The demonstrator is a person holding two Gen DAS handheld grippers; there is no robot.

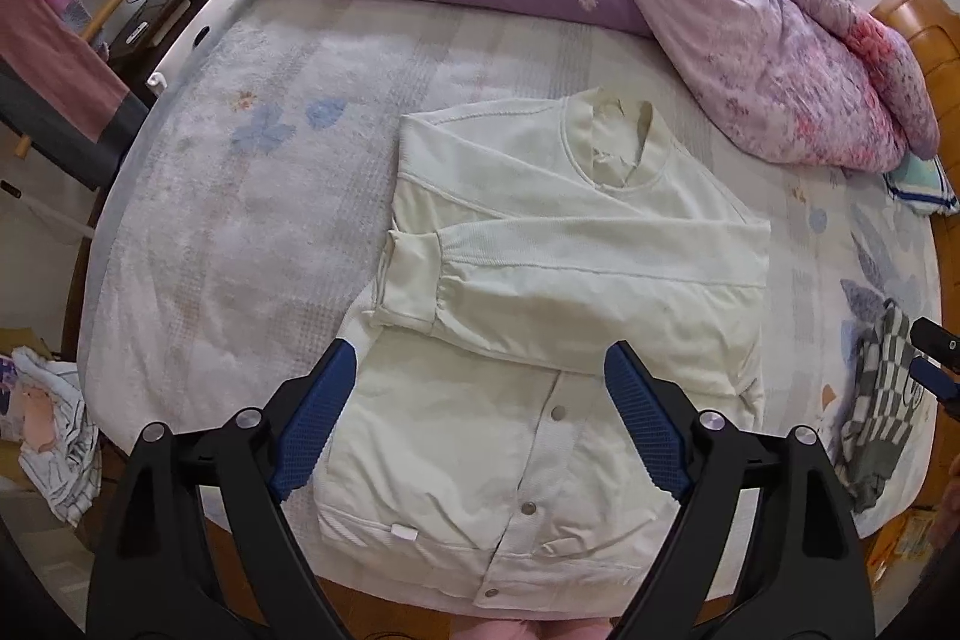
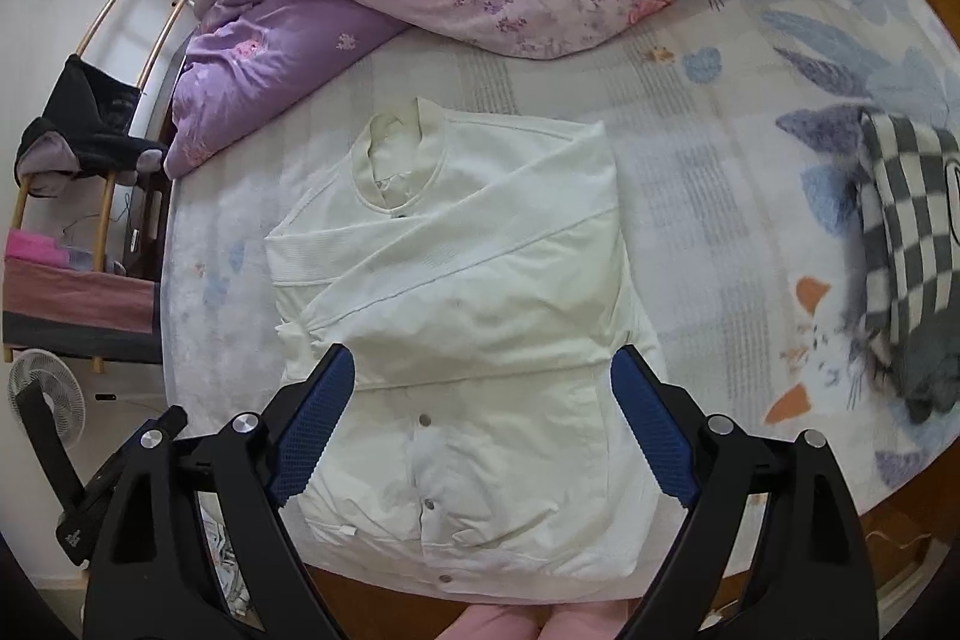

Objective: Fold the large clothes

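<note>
Both grippers point(image 1: 480, 388) point(image 2: 483, 391) wide, empty, above jacket point(image 1: 540, 292).

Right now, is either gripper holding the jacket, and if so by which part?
Nothing is held. The left gripper and right gripper both stand open above the white jacket, pads clear of the fabric.

The cream snap-front jacket point(image 1: 540, 280) lay flat on the bed, collar away, both sleeves folded across its chest.
</note>
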